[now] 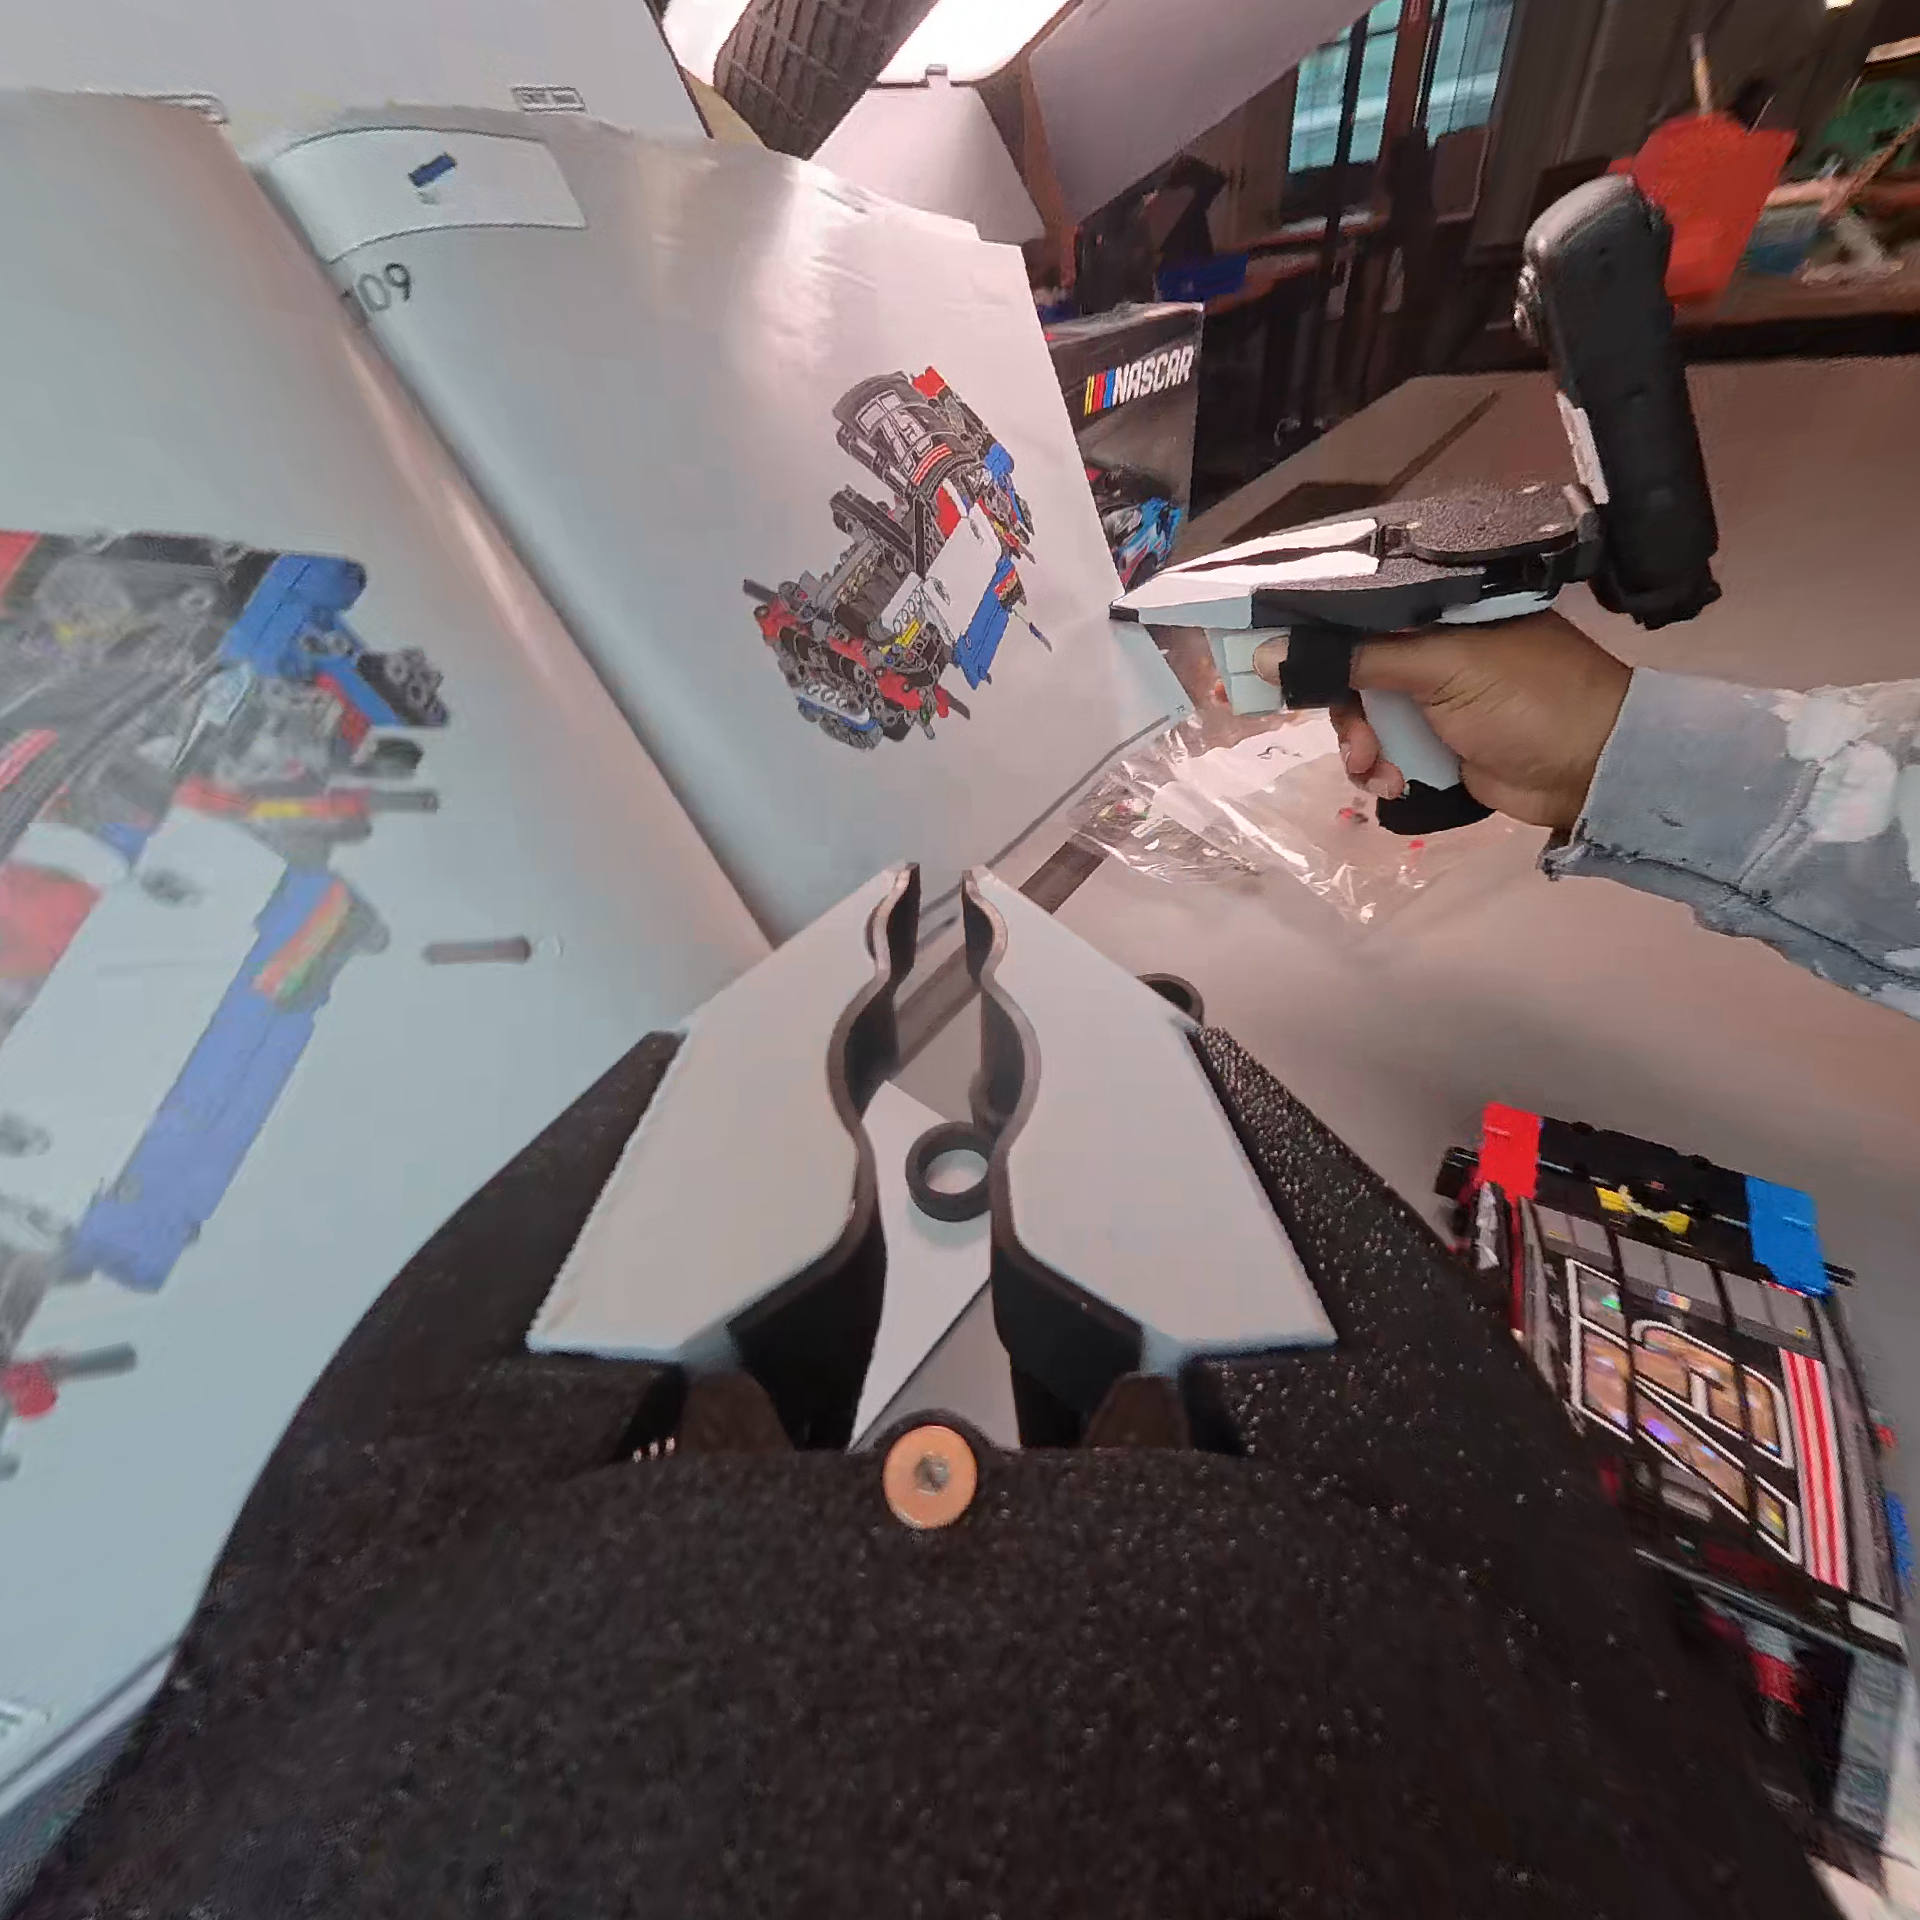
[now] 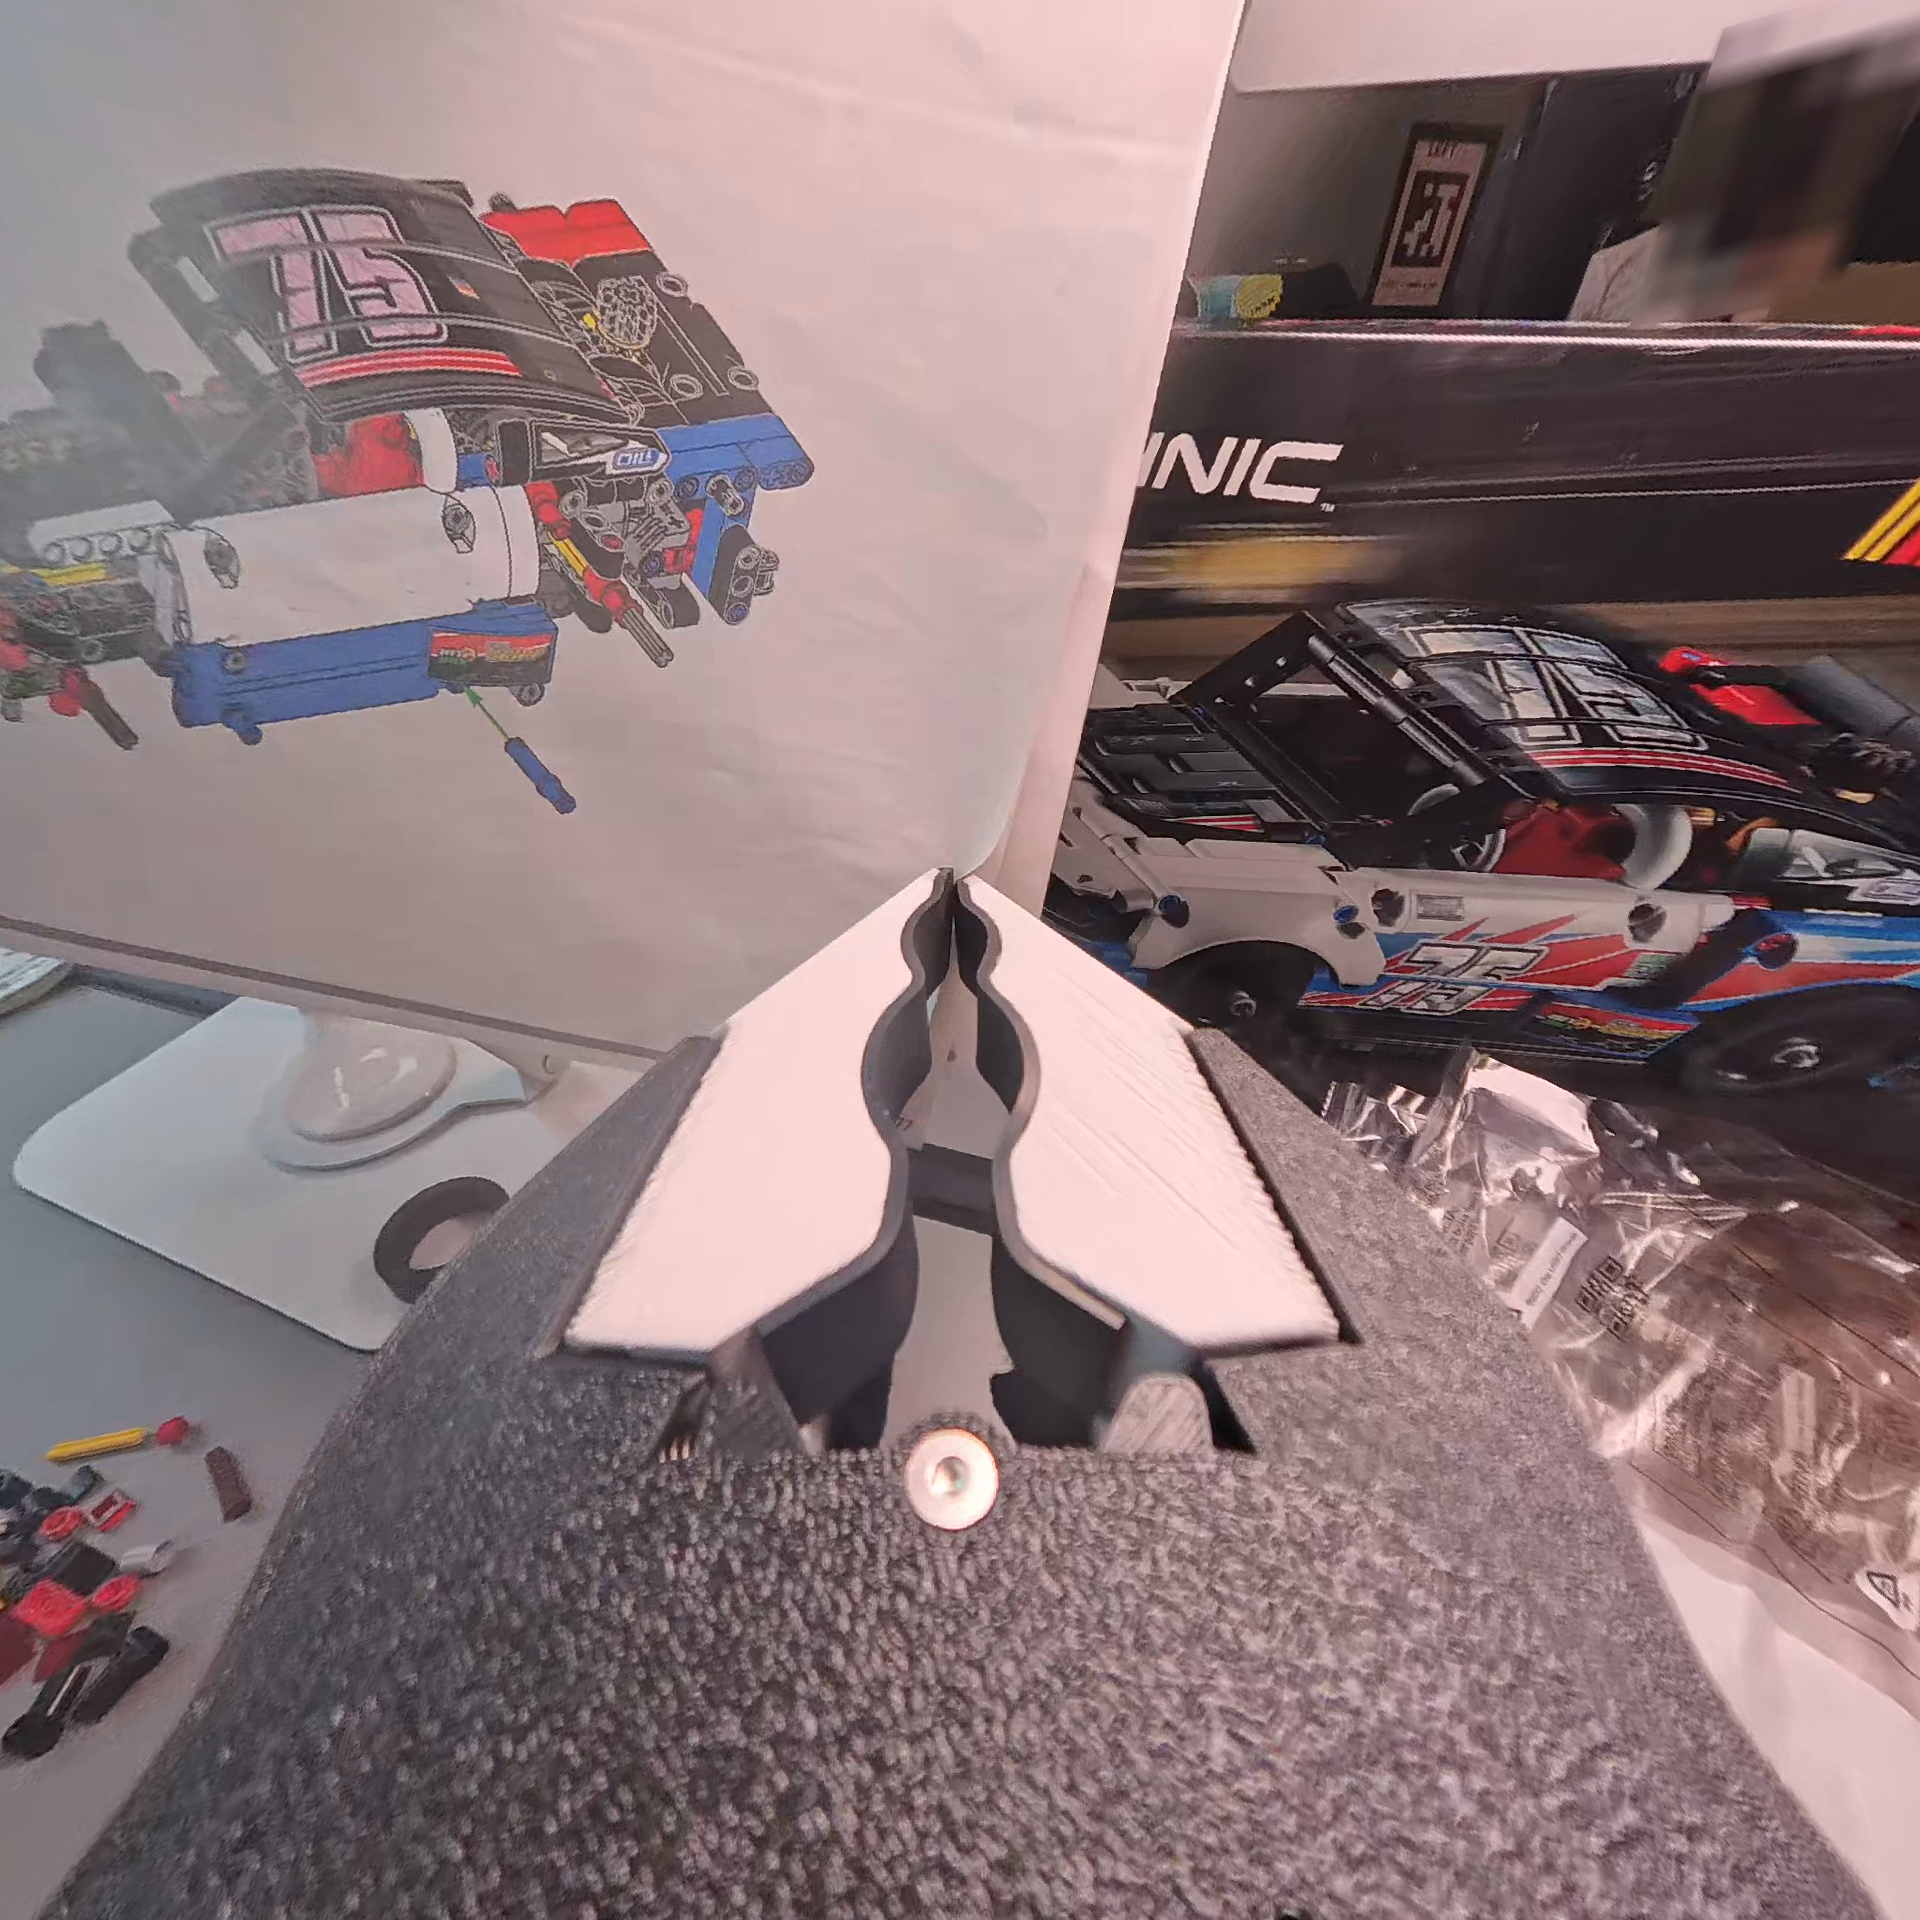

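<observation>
**While the page stands lifted: both grippers at the instruction booklet**

- Right gripper (image 2: 953, 883): tips pressed together on the outer edge of the white printed page with the colour diagram of a car assembly (image 2: 831, 260). The pinch looks to be what props the sheet up off the open white instruction booklet (image 1: 208, 520). From the left wrist view, a person's hand (image 1: 1496, 727) squeezes its trigger.
- Left gripper (image 1: 940, 904): fingers narrow, a thin gap showing between the tips, nothing in them. It hovers just below the lifted page's bottom corner, probably placed to receive or steady the sheet.
- Small black rubber ring (image 1: 948, 1174): loose on the grey tabletop (image 1: 1455, 1018), seen between the left fingers but not gripped.
- Partly built black brick car with red and blue corners (image 1: 1683, 1382): right of the left gripper, well clear of the booklet.
- Black cardboard box with a race car picture (image 2: 1507, 831): upright behind the page.
- Clear plastic parts bags (image 2: 1662, 1299): crumpled in front of the box.
- Scattered small red, black and yellow brick pieces (image 2: 83, 1579): beside the right gripper's body.
</observation>
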`<move>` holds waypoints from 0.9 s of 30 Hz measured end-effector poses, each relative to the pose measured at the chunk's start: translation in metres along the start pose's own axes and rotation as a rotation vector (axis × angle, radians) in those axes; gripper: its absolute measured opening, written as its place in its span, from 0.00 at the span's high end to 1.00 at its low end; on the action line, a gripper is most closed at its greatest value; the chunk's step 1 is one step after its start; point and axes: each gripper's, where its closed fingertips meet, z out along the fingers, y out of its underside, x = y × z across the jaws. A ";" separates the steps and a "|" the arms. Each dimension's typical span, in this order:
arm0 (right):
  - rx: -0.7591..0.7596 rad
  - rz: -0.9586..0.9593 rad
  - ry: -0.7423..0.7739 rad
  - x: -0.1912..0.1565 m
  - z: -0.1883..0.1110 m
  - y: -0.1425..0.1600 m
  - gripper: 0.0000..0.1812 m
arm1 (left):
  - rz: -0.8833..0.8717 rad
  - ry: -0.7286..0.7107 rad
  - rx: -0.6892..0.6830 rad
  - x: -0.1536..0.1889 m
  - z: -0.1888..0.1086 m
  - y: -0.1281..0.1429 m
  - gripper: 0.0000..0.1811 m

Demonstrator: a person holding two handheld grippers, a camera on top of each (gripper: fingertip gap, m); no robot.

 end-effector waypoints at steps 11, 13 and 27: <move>0.132 -0.145 0.149 -0.011 -0.022 -0.018 0.88 | 0.377 -0.222 -0.326 -0.028 0.072 0.019 1.00; 0.146 -0.191 0.087 -0.034 -0.031 -0.010 0.89 | 0.390 -0.234 -0.314 -0.028 0.074 0.018 1.00; 0.062 -0.331 -0.166 -0.126 -0.001 0.016 0.99 | 0.233 -0.224 -0.156 -0.037 0.068 0.006 1.00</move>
